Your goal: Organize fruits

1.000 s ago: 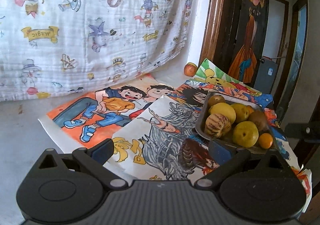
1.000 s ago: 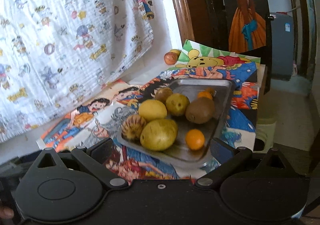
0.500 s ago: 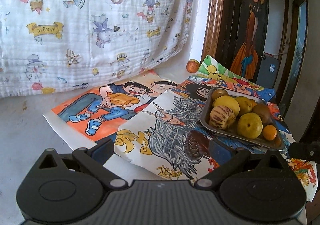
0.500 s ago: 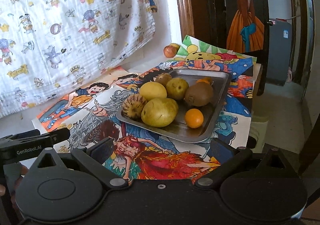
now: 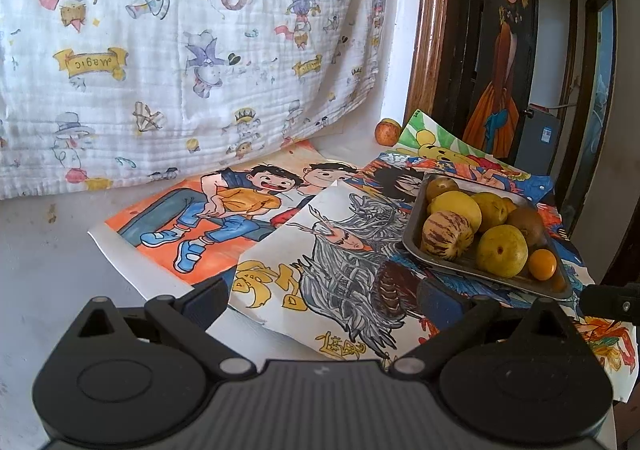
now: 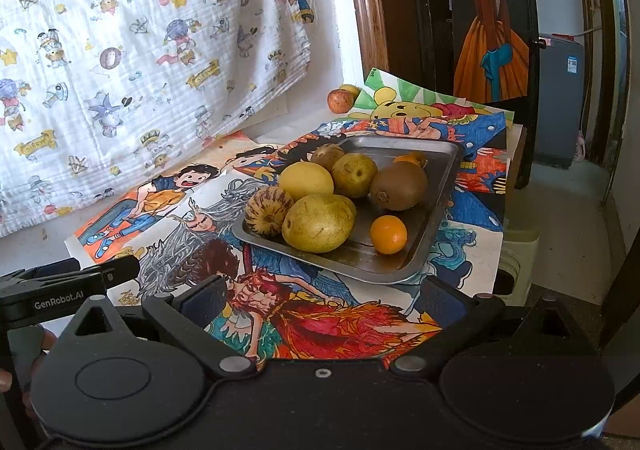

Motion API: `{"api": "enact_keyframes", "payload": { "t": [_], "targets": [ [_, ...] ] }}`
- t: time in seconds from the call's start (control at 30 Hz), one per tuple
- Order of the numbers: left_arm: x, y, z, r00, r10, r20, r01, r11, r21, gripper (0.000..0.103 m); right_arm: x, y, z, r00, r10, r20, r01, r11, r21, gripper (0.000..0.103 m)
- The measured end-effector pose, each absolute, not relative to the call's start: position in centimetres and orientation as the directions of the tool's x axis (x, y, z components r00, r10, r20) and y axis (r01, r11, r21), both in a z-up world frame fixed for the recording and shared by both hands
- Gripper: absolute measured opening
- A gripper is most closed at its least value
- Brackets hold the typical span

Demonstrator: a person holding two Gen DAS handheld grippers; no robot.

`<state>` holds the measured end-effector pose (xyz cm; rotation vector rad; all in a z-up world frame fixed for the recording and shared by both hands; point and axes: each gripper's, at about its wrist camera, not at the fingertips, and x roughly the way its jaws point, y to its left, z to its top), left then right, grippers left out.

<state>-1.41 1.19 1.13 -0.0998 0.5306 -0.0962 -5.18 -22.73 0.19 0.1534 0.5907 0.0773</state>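
A white cartoon-print cloth (image 5: 180, 50) hung behind a pale counter (image 5: 48, 250) spread with coloured drawings (image 5: 224, 210), and a dark wooden door frame (image 6: 368, 10) stood to the right. The left claw (image 5: 320, 298) hovered low over the drawings with its fingers spread apart and nothing between them. Right of it on the counter sat a metal tray (image 6: 436, 210), resting on the drawings and piled with fruit. On the tray's left side a striped melon (image 6: 269, 210) touched a large yellow-green pear (image 6: 318, 223), with a lemon (image 6: 306, 180) just behind them. Further right lay a brown kiwi (image 6: 398, 186), and a small orange (image 6: 388, 234) sat near the tray's front right edge. A red apple (image 6: 340, 100) lay well apart from the tray, at the back of the counter by the wall. The right claw (image 6: 320, 298) hung in front of the tray, its fingers wide apart and empty
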Motion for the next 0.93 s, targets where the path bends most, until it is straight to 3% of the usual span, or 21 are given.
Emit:
{"api": "enact_keyframes", "payload": {
  "t": [0.93],
  "targets": [
    [-1.75, 1.43, 1.12, 0.858, -0.156, -0.49, 0.092, 0.984, -0.152, 0.103, -5.16, -22.76, 0.06, 0.825, 0.13, -0.549, -0.035, 0.983, 0.179, 0.103]
  ]
}}
